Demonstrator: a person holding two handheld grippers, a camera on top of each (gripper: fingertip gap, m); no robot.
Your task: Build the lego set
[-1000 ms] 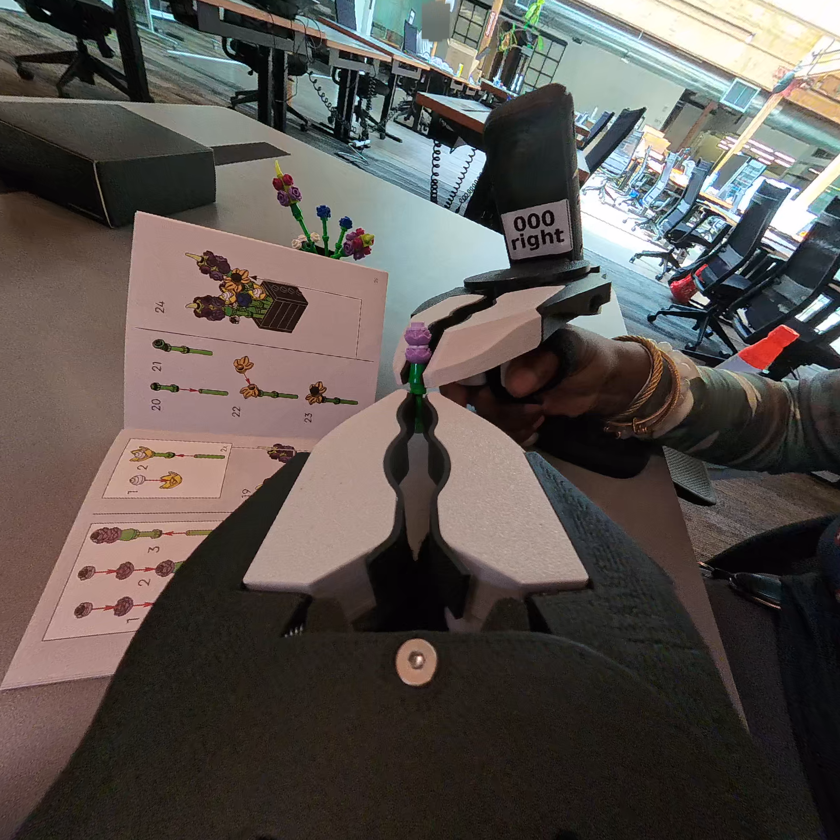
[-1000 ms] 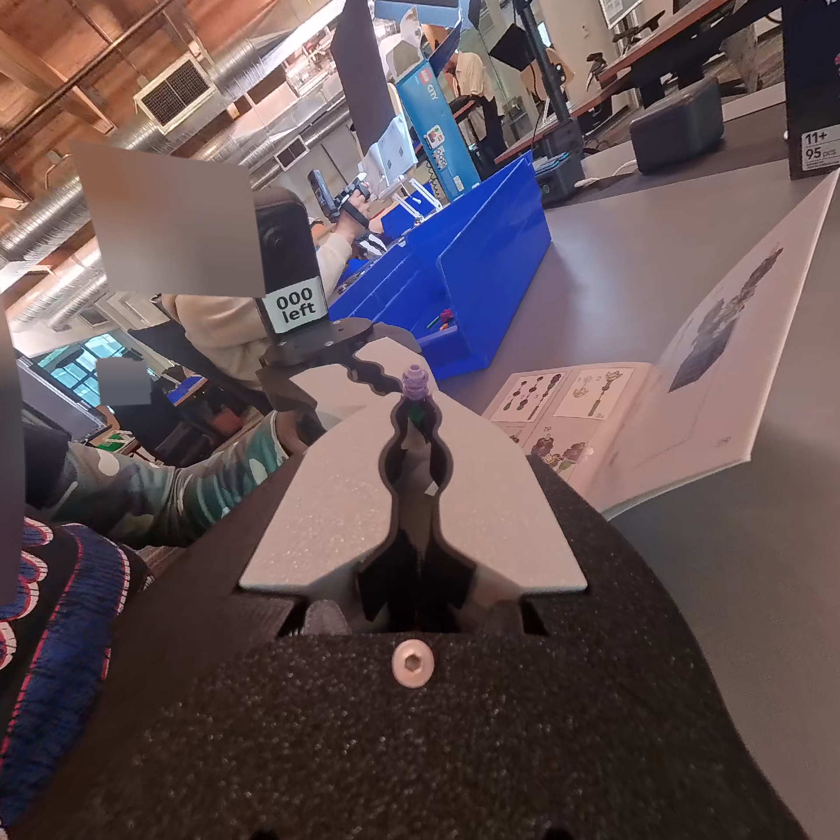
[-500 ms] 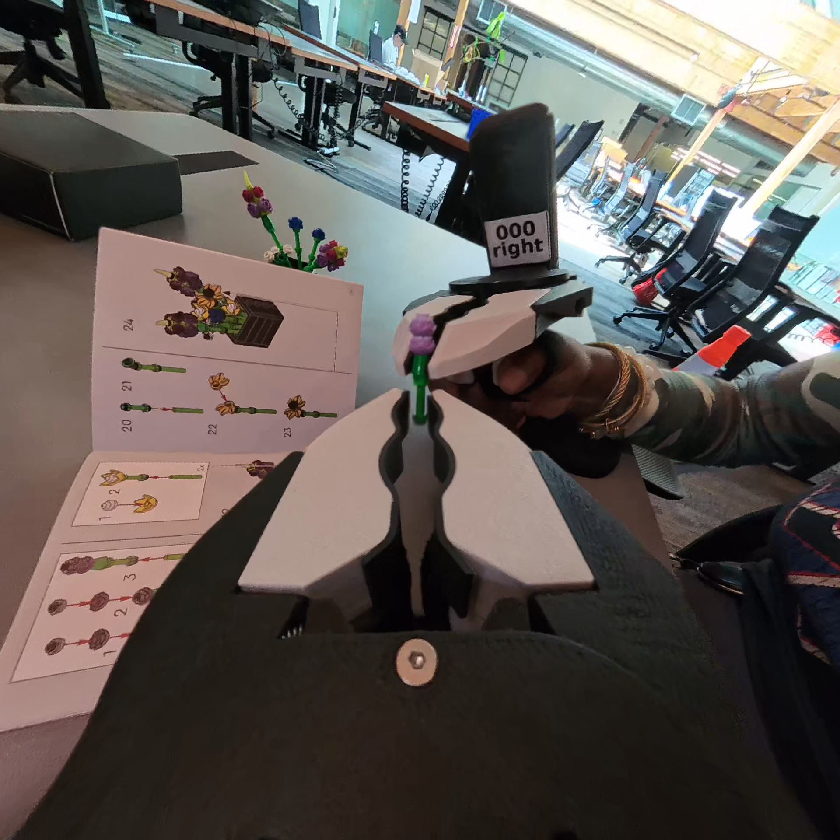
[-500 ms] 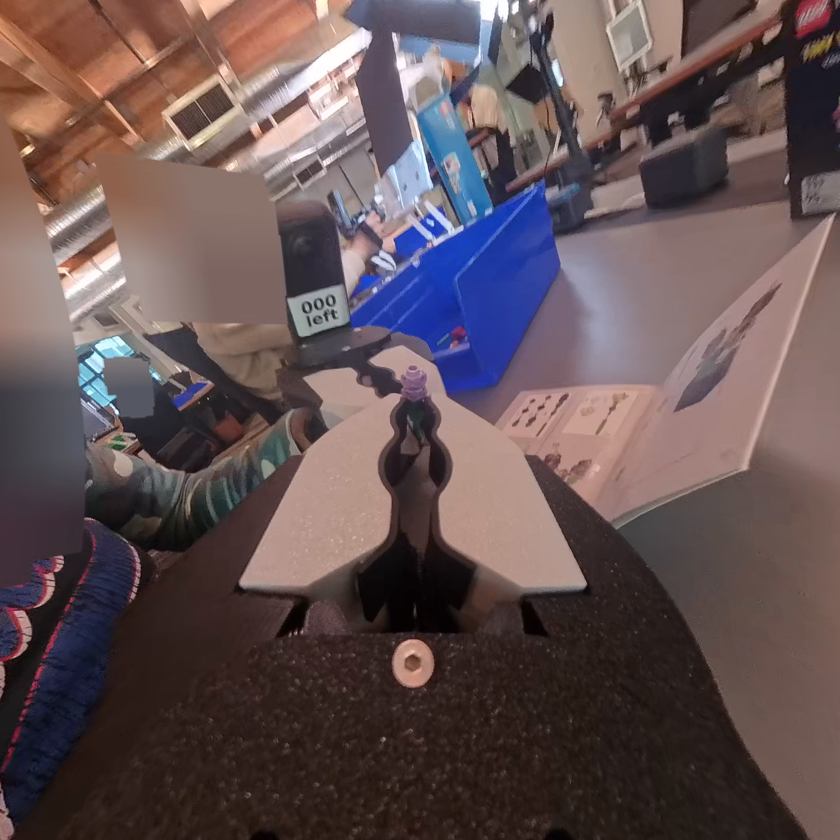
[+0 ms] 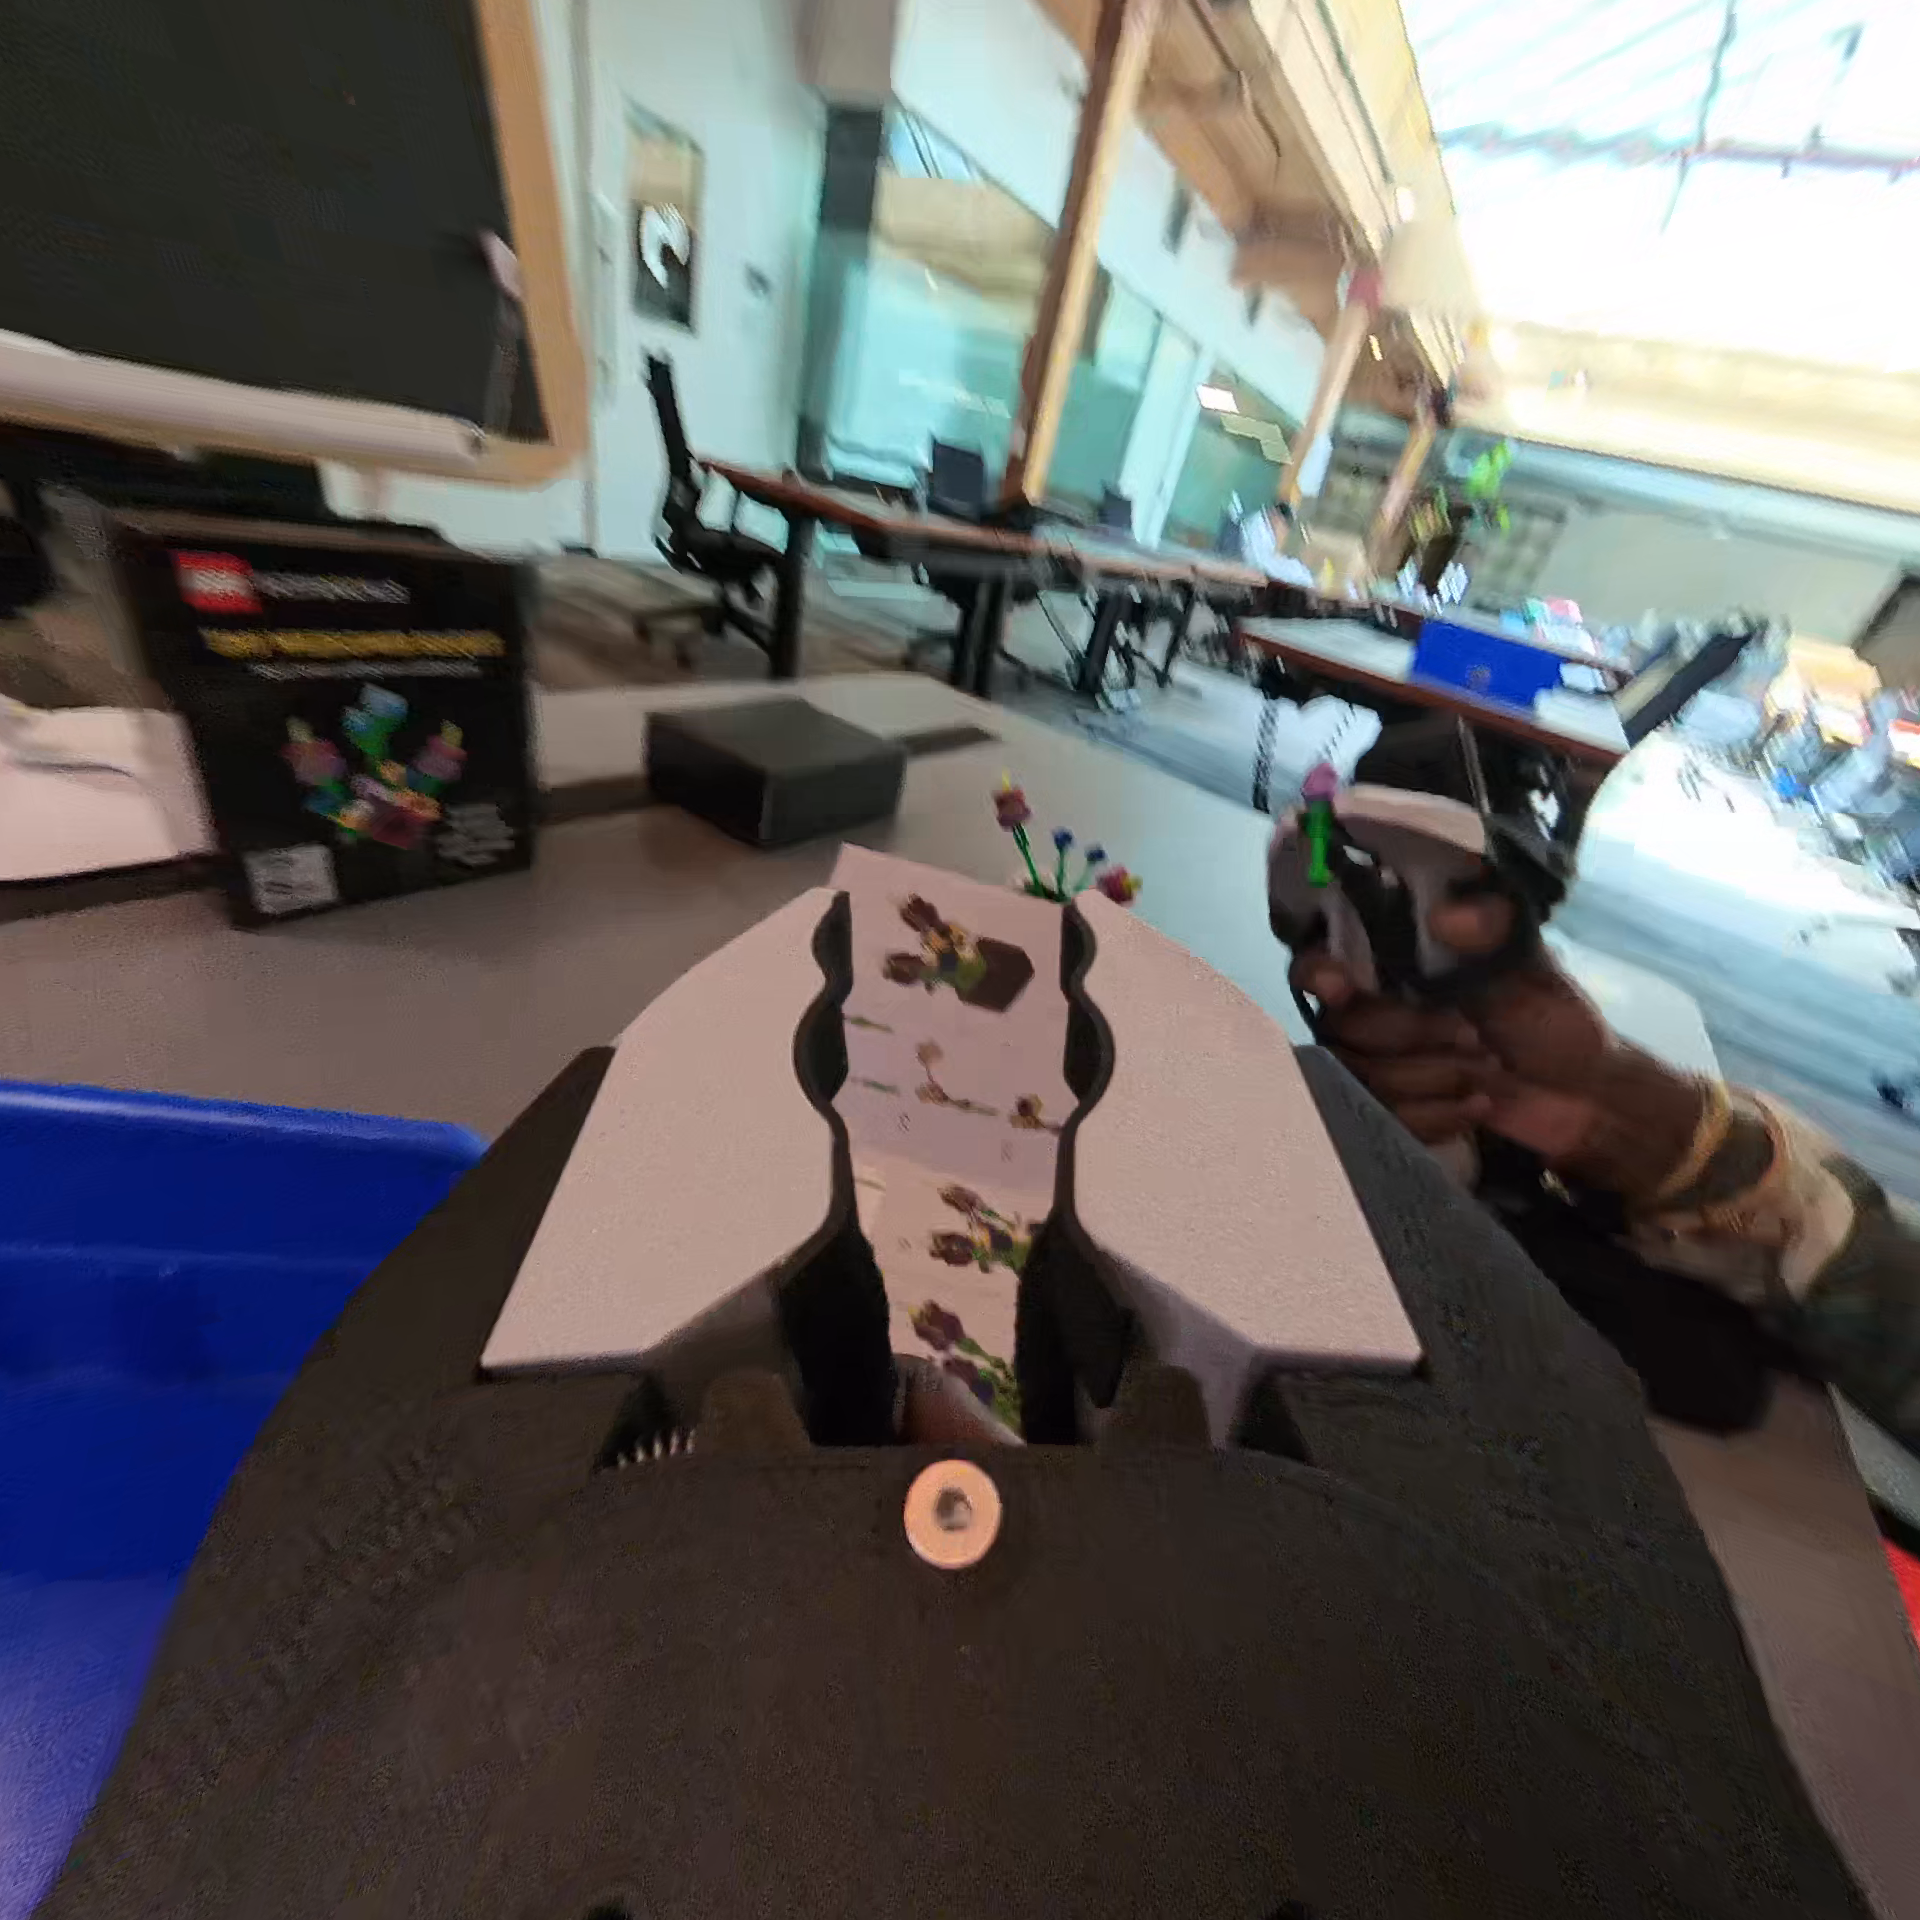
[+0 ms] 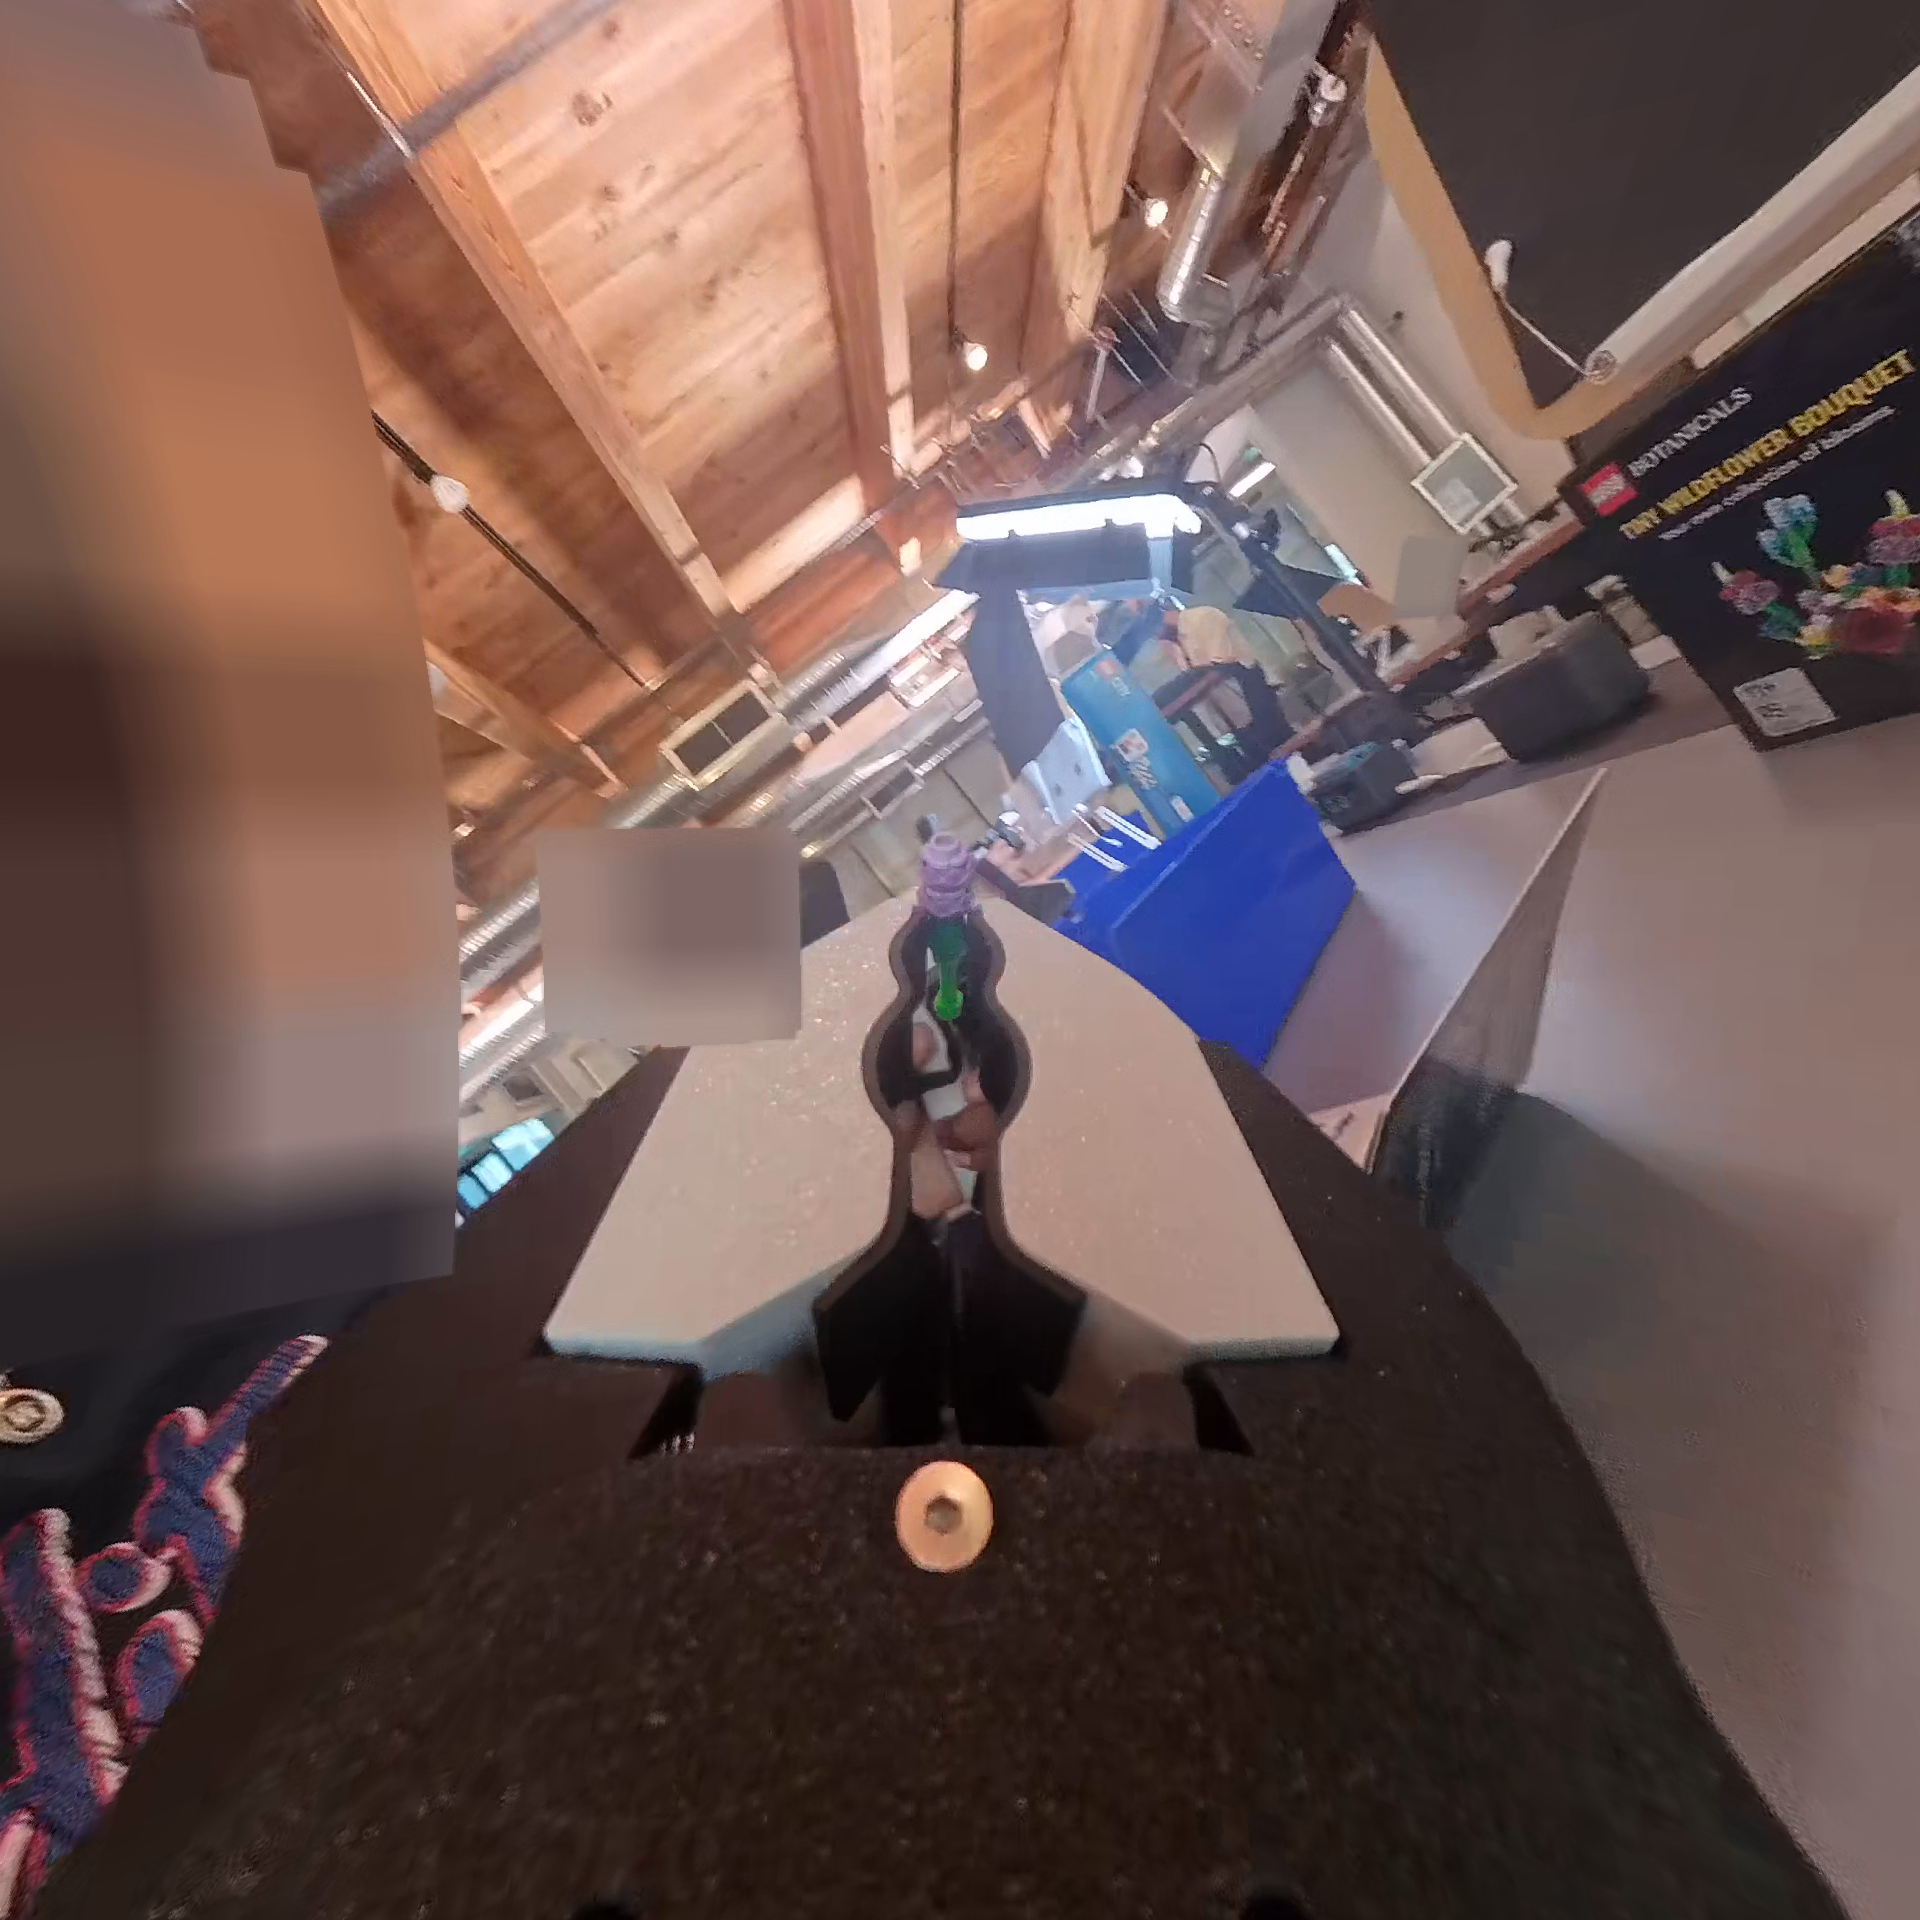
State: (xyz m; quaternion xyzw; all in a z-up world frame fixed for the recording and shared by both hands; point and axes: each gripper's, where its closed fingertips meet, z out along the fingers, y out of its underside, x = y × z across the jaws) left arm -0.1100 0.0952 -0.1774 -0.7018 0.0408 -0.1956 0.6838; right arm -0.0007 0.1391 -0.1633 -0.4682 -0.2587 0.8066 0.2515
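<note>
My right gripper is shut on a small lego flower with a purple head and a green stem, tilted up toward the ceiling. It also shows in the left wrist view, where the right gripper holds the flower at the right. My left gripper is open and empty above the open instruction booklet. A built bunch of lego flowers stands behind the booklet.
A blue bin sits at the left, and also shows in the right wrist view. The black lego set box and a flat black box stand on the grey table. The set box also shows at the right. Some 12 centimeters of space lies between my two pairs of fingers.
My left gripper has opened, let go of the flower stem and swung away to the left. My right gripper keeps the flower and has tilted upward.
</note>
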